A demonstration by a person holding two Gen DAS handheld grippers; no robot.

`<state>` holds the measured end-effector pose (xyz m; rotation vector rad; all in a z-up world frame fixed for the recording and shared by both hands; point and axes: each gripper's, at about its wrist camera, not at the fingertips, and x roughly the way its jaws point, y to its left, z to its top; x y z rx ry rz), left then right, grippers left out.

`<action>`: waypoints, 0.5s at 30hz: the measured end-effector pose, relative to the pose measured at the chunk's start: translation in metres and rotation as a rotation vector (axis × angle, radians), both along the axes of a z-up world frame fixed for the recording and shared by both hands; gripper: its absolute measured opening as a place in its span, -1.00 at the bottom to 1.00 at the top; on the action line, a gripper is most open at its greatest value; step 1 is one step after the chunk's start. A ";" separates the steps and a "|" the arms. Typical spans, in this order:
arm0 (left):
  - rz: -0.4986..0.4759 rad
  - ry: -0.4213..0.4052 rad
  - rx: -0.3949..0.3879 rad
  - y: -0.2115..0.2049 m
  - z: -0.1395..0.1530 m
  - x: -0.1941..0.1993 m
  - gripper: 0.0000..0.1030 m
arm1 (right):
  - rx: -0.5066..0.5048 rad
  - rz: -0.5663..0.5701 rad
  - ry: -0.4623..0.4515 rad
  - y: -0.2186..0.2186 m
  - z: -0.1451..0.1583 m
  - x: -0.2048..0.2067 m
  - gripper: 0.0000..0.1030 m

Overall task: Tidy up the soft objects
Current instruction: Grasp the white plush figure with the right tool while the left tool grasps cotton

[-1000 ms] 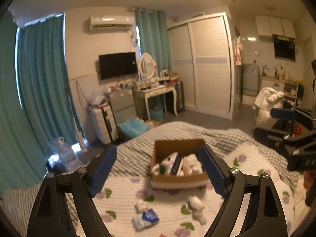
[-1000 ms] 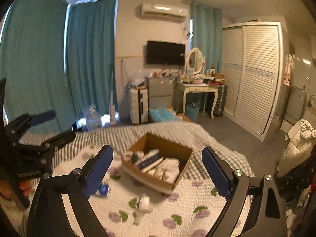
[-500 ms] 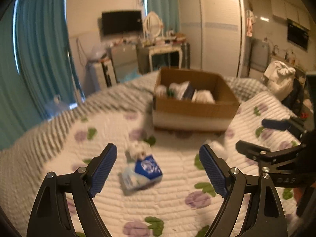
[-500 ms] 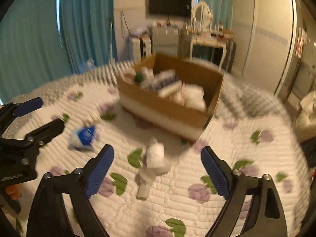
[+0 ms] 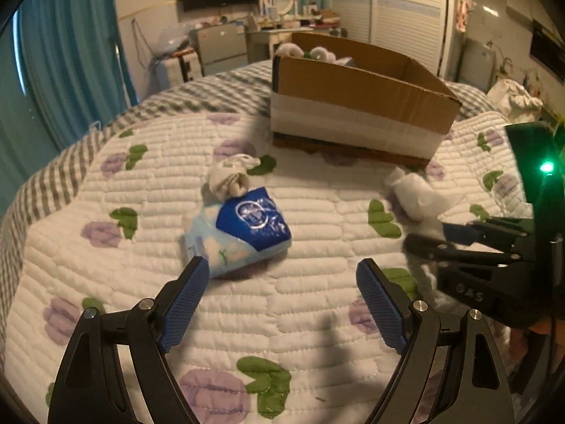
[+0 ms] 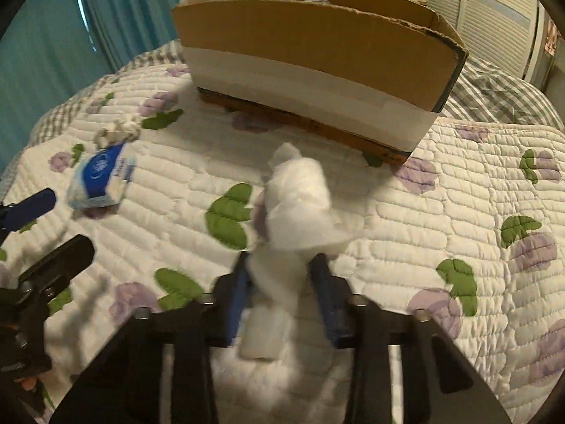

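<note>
White sock roll [image 6: 296,208], earlier free, now pinched by right gripper [image 6: 282,282].

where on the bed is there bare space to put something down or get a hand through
Bare quilt lies left of the tissue pack, and more right of the white sock bundle held by the right gripper. It is crowded between pack, rolled sock and cardboard box, which already holds items.

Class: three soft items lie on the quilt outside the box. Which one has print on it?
The blue tissue pack; the knotted sock and the white cloth in the right gripper are plain.
</note>
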<state>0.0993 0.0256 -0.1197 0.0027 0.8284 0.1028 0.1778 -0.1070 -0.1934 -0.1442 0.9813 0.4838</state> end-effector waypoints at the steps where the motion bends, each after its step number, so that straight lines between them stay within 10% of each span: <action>1: 0.002 -0.001 -0.002 0.000 0.000 -0.002 0.68 | 0.005 0.002 -0.008 -0.002 0.003 -0.004 -0.44; 15: -0.064 0.033 -0.008 -0.060 0.020 0.008 0.68 | 0.067 -0.012 -0.139 -0.061 0.082 -0.024 -0.46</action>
